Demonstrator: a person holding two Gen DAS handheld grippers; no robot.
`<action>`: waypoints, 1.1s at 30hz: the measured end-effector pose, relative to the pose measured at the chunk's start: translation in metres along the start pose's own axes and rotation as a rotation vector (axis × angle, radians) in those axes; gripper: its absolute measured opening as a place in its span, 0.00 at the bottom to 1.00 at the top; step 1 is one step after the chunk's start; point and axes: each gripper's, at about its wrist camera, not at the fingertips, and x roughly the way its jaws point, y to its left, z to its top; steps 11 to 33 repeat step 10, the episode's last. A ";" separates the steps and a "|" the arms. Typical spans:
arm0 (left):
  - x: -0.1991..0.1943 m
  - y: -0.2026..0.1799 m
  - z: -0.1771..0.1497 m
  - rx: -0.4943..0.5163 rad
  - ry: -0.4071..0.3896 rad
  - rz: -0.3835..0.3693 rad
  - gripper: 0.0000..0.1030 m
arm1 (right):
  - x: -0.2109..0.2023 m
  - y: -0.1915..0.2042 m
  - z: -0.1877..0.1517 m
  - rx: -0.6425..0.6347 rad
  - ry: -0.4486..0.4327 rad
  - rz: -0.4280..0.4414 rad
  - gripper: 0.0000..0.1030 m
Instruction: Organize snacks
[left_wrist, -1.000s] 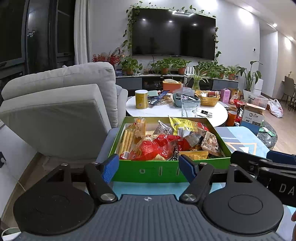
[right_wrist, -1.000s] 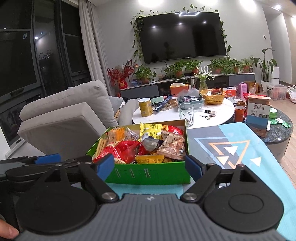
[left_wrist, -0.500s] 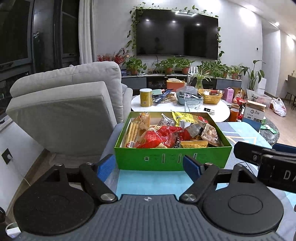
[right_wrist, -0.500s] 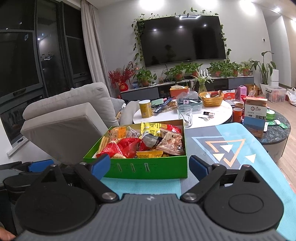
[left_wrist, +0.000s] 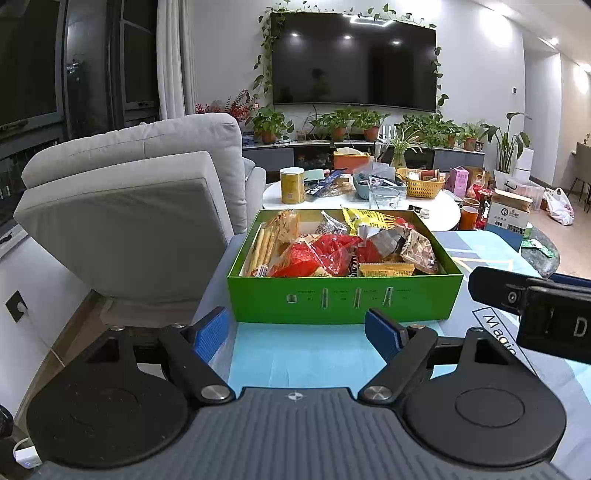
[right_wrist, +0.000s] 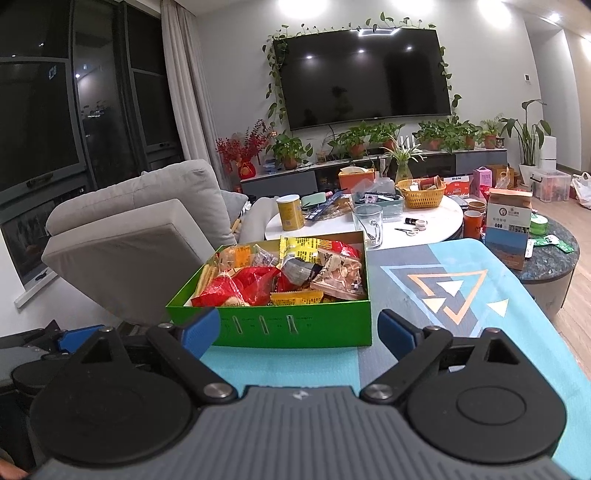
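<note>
The green box (left_wrist: 343, 299) sits on the blue patterned mat (right_wrist: 436, 295), its near wall facing both grippers, and it is heaped with snack packets. From where I stand these look light and crinkly: soft film bags that give under pressure and slide over one another. The red packet (left_wrist: 325, 254) in the middle is puffed and glossy, so I would pinch it at a sealed edge or a fold, not across its belly. The clear bag of pale chips (right_wrist: 338, 277) looks fragile inside; a firm squeeze would likely crush them, so a corner seam is the safer hold. The long breadstick pack (left_wrist: 260, 247) along the left wall is stiffer and could be taken across its narrow width. The flat yellow packet (right_wrist: 295, 297) by the near wall lies low and may need a fingertip slid under its edge.

Counting: one green box, and roughly eight to ten packets, though the heap hides some, so I cannot give an exact number. Two grippers are in play.

The left gripper (left_wrist: 297, 330) has its blue pads spread wide with nothing between them, hanging just short of the box. The right gripper (right_wrist: 299, 332) also stands parted and empty, close to the box's near wall.
</note>
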 end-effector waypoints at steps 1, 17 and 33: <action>-0.001 -0.001 -0.001 0.001 -0.001 0.002 0.76 | 0.000 0.000 0.000 0.000 0.002 0.000 0.47; -0.002 -0.001 0.000 -0.011 -0.007 0.009 0.76 | 0.000 -0.002 0.000 0.003 0.007 -0.004 0.47; -0.002 -0.001 0.000 -0.011 -0.007 0.009 0.76 | 0.000 -0.002 0.000 0.003 0.007 -0.004 0.47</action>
